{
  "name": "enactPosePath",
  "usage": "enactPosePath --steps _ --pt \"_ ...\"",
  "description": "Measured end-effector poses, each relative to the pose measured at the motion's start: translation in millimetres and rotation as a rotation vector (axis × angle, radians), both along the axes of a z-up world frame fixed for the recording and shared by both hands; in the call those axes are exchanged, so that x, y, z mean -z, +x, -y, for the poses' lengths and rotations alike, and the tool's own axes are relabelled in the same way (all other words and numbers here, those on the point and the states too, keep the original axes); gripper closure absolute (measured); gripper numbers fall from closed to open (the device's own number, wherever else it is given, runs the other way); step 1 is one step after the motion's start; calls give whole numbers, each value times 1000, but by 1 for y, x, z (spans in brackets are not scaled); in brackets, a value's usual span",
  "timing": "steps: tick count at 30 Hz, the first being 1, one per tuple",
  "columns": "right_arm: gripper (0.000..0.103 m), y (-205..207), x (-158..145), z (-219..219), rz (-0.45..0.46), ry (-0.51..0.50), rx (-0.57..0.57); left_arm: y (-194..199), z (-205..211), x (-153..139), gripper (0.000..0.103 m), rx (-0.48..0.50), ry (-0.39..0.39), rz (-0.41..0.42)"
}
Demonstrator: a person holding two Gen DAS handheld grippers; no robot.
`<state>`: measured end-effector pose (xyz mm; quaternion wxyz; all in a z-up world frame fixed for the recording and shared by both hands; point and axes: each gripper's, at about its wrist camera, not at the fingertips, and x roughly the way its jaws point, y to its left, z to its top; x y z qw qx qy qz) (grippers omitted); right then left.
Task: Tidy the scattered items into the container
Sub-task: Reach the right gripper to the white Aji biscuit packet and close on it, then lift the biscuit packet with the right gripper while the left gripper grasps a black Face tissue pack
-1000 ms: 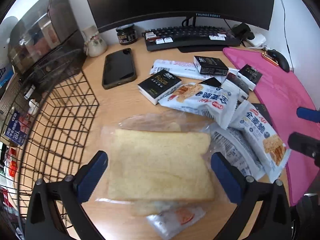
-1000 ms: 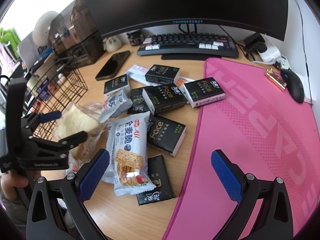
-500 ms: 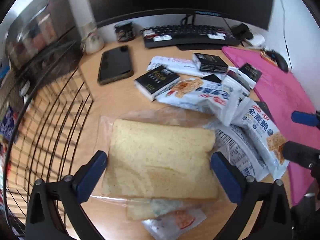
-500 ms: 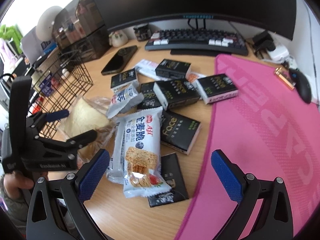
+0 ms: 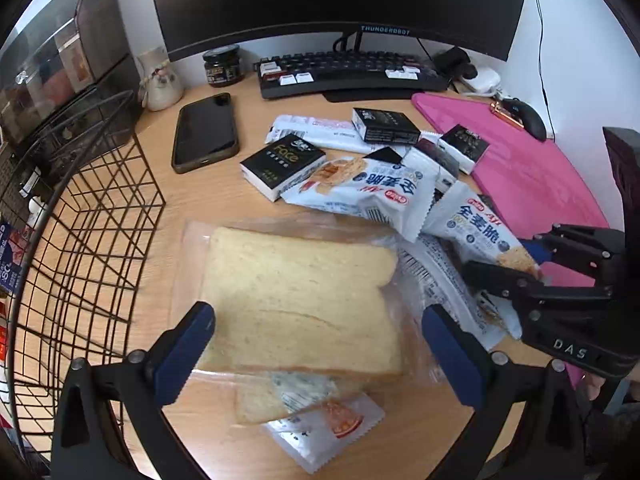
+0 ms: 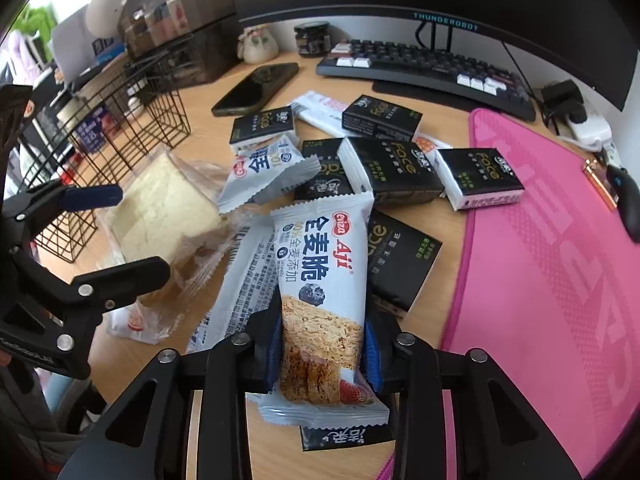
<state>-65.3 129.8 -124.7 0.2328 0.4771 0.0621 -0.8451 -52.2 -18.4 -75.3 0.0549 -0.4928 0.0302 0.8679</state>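
Observation:
My left gripper [image 5: 318,354] is open, its blue pads on either side of a bagged slice of bread [image 5: 296,296] lying on the wooden desk; it also shows in the right wrist view [image 6: 160,208]. My right gripper [image 6: 322,354] is shut on a white-and-blue Aji cracker packet [image 6: 320,292], seen in the left wrist view too [image 5: 484,236]. The black wire basket [image 5: 80,216] stands left of the bread. More cracker packets [image 5: 368,192] and black Face tissue packs [image 6: 394,168] lie scattered behind.
A phone [image 5: 206,132], a small vase [image 5: 158,80], a jar [image 5: 222,68], a keyboard [image 5: 352,74] and a monitor stand at the back. A pink mat [image 6: 552,264] with a mouse [image 6: 626,196] covers the right side. A small sachet [image 5: 332,428] lies under the bread.
My right gripper has moved forward and closed on the Aji cracker packet. My left gripper has shifted slightly around the bread and stays open.

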Motion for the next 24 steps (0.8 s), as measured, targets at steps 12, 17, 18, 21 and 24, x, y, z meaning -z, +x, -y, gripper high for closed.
enactPosePath --steps 12,17,18,21,24 --pt "70 16 -29 -55 -29 -27 100 42 -1 1 0 6 -28 44" --pt "70 28 -30 -64 -26 -33 102 58 6 13 0 -9 -16 71" --pt "70 30 -30 -65 -26 -35 101 61 9 16 0 -14 1 82" --pt "70 34 -28 -64 -21 -40 94 62 8 17 1 -22 34 95" --pt "70 36 -31 -65 -26 -39 95 62 -9 9 1 30 88 88"
